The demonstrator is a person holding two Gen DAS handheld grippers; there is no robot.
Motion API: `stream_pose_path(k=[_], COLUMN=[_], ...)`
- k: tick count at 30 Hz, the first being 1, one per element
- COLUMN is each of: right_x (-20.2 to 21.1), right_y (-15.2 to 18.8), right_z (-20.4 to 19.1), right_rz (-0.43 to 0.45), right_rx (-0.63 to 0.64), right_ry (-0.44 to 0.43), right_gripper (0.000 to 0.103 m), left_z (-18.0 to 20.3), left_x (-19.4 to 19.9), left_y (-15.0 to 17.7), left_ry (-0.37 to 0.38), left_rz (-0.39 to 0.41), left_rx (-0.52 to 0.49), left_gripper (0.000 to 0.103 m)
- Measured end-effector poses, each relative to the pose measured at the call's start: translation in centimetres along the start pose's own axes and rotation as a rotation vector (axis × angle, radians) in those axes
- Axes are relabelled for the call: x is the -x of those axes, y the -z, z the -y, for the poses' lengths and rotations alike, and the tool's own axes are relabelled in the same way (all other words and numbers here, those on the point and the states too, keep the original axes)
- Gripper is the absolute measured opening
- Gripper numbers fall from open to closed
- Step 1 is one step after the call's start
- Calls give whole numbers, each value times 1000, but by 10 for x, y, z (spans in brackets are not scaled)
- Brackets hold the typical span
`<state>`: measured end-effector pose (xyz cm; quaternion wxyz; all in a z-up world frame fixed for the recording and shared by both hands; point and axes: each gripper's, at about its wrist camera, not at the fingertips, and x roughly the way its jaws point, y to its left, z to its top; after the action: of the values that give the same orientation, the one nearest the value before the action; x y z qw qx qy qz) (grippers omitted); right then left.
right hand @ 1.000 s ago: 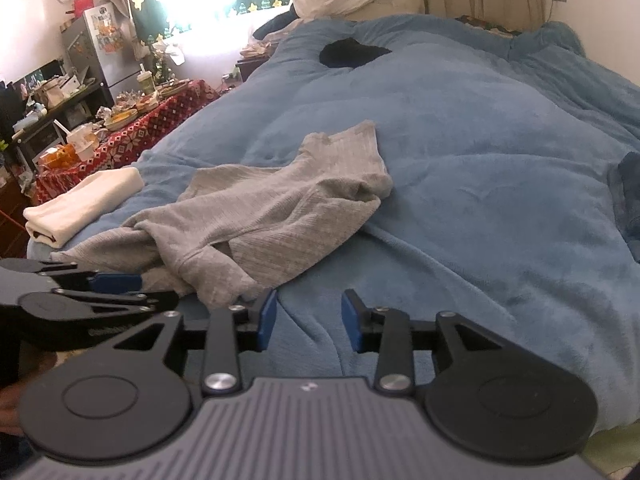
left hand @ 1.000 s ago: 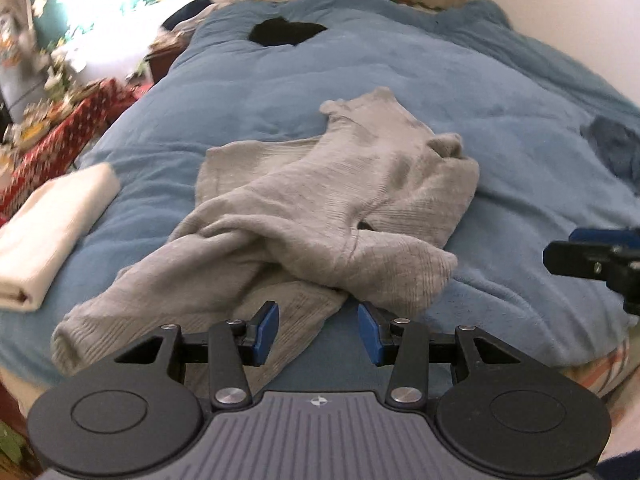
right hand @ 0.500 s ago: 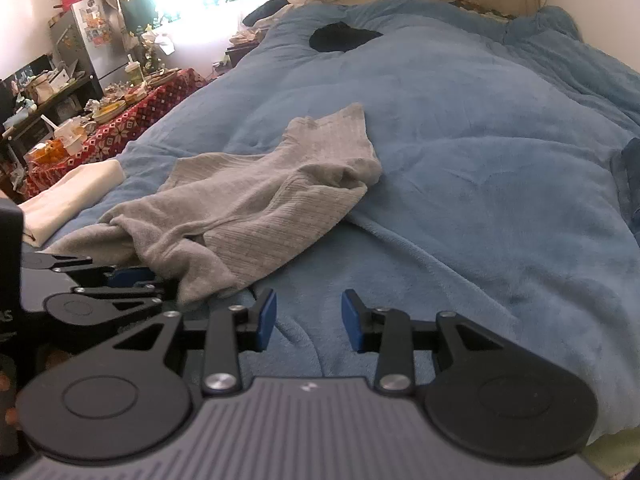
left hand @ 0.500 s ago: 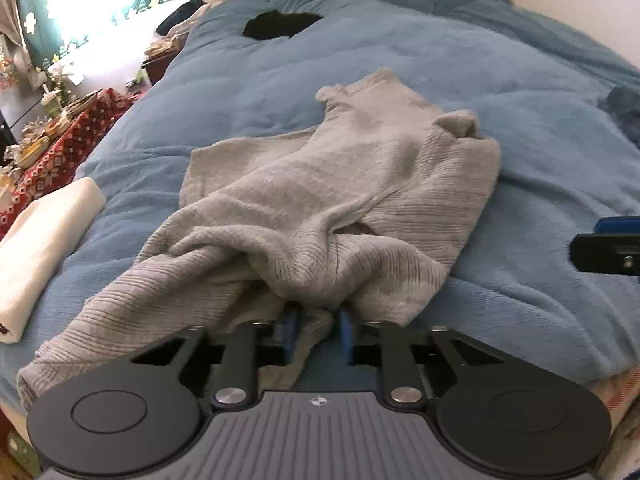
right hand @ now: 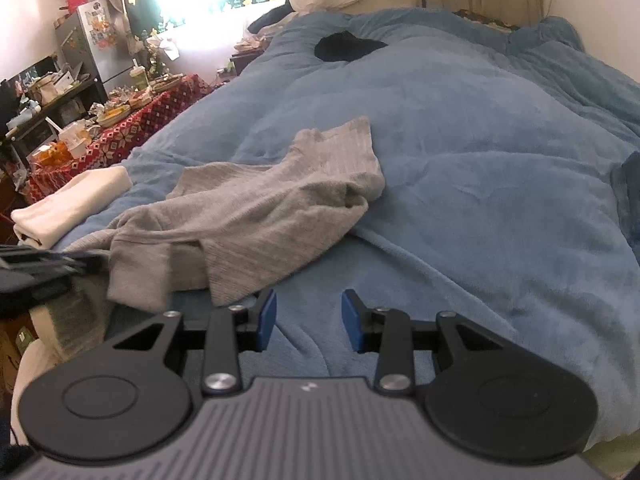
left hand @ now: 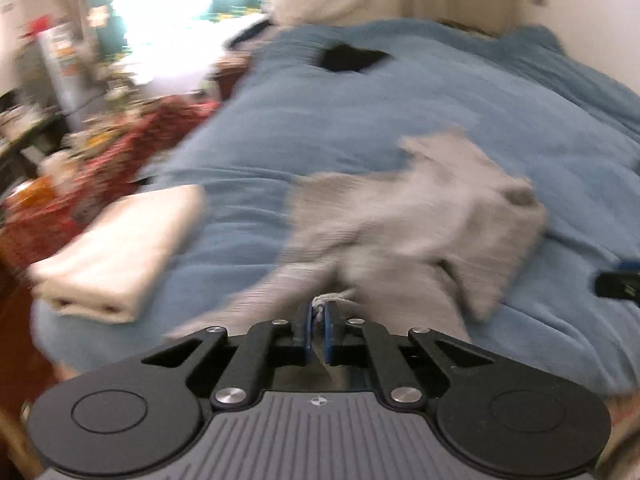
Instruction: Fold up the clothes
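Note:
A crumpled grey knit sweater (left hand: 420,216) lies on the blue blanket (left hand: 360,128) of a bed. My left gripper (left hand: 318,312) is at the sweater's near edge, its jaws closing with a bunch of grey fabric pinched between the blue pads. This view is blurred by motion. In the right wrist view the sweater (right hand: 260,216) spreads to the left of centre. My right gripper (right hand: 308,312) stands open just right of its near hem, with only blanket (right hand: 480,160) between the fingers. The left gripper (right hand: 40,268) shows as a dark blur at the left edge.
A folded cream cloth (right hand: 68,204) rests at the bed's left edge. Beyond it stands a cluttered table with a red patterned cover (right hand: 120,132). A black item (right hand: 348,46) lies far up the bed, a dark blue garment (right hand: 628,196) at the right.
The left gripper went forward onto the sweater's near edge, shut on the fabric, then pulled back and swung left, dragging the cloth. The right gripper stayed in place, still open.

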<state>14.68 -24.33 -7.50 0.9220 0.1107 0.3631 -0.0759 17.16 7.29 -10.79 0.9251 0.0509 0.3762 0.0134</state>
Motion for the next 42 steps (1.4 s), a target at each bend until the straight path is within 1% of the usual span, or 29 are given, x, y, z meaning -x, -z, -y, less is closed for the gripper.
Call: stream_pose_path(k=[3, 6, 8, 12, 17, 20, 21, 22, 31, 32, 34, 37, 40, 42], right_x=[3, 2, 0, -10, -32, -51, -59, -67, -134, -139, -149, -153, -138, -122], right_y=[-2, -4, -8, -21, -41, -52, -56, -59, -77, -77, -77, -78, -81, -83], right_z=[-4, -5, -4, 0, 4, 7, 9, 10, 20, 20, 20, 19, 18, 19], right_rz=[9, 9, 12, 21, 30, 20, 13, 7, -66, -70, -77, -62, -14, 25], right_rx=[12, 25, 33, 59, 89, 95, 99, 103, 102, 110, 125, 132, 115, 98], right_ry=[0, 5, 9, 30, 41, 34, 30, 26, -8, -11, -17, -18, -13, -12], right_gripper=[39, 39, 39, 39, 39, 36, 31, 31, 30, 29, 9, 7, 6, 5], left_z=[-36, -52, -50, -35, -26, -29, -30, -30, -33, -33, -32, -31, -30, -31], left_x=[7, 5, 3, -5, -20, -28, -31, -34, -56, -58, -60, -59, -52, -40], left_y=[1, 3, 3, 6, 7, 6, 6, 5, -3, -4, -5, -7, -11, -17], left_ry=[-34, -40, -26, -13, -2, -6, -6, -9, -25, -27, -34, -44, -50, -63], left_rz=[-16, -35, -44, -55, -81, -100, -106, -112, -158, -160, -159, -153, -130, -83], left_rx=[105, 147, 146, 101, 78, 83, 84, 84, 107, 109, 105, 98, 96, 98], left_gripper=[6, 6, 6, 6, 8, 8, 8, 8, 8, 8, 8, 7, 6, 6])
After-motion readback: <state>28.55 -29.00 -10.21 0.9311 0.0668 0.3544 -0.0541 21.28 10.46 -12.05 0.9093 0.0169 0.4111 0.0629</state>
